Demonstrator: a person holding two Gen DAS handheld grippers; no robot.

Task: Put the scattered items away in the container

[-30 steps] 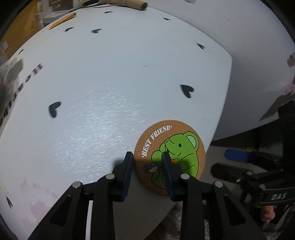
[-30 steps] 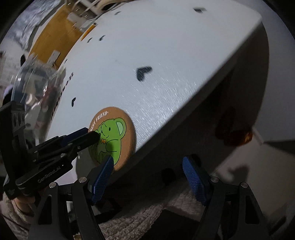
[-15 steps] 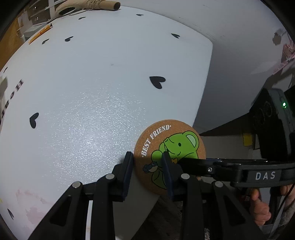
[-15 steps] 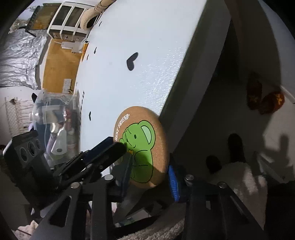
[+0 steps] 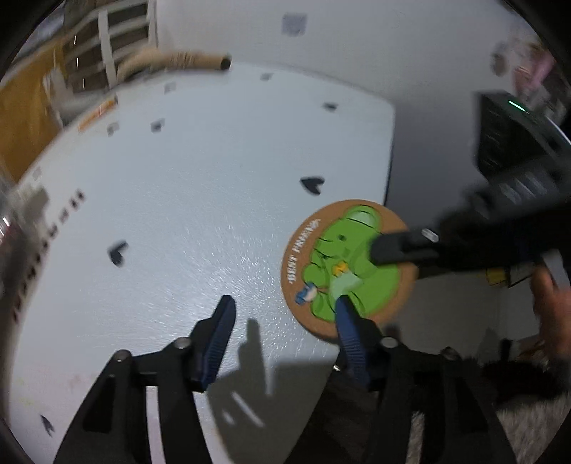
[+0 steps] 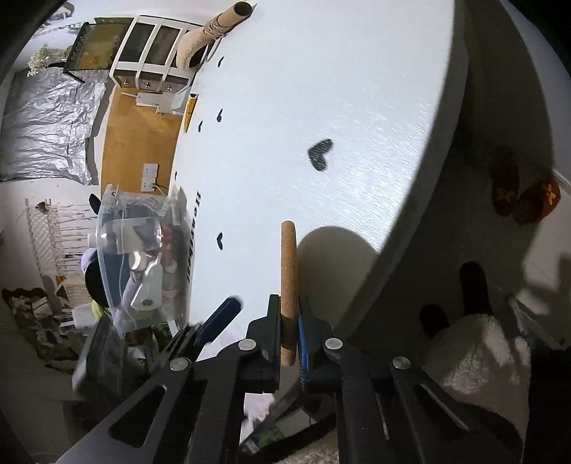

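Nearest in the right wrist view, the right gripper (image 6: 288, 332) is pinching the cork coaster (image 6: 288, 285) — seen here edge-on, standing as a thin tan strip between the two pads, with its round shadow falling on the white surface (image 6: 321, 89) just behind it. In the left wrist view the same coaster (image 5: 348, 267) shows its printed face, a green cartoon animal with lettering along the rim, held at the surface's near right corner and overhanging the edge; a dark finger of the right gripper lies across the print from the right, and a hand (image 5: 551, 310) shows blurred behind it. The left gripper (image 5: 285, 321) is spread wide, its right blue pad (image 5: 348, 328) overlapping the coaster's lower rim in this blurred view — whether it touches cannot be told.

Farther out, the white surface carries small black heart marks (image 6: 320, 154). At its left side in the right wrist view sits the clear plastic container (image 6: 139, 257), already holding bottles and other small items. At the far end lies a rope-wrapped tube (image 6: 217, 26), with a white shelf unit (image 6: 150, 53) beyond it.
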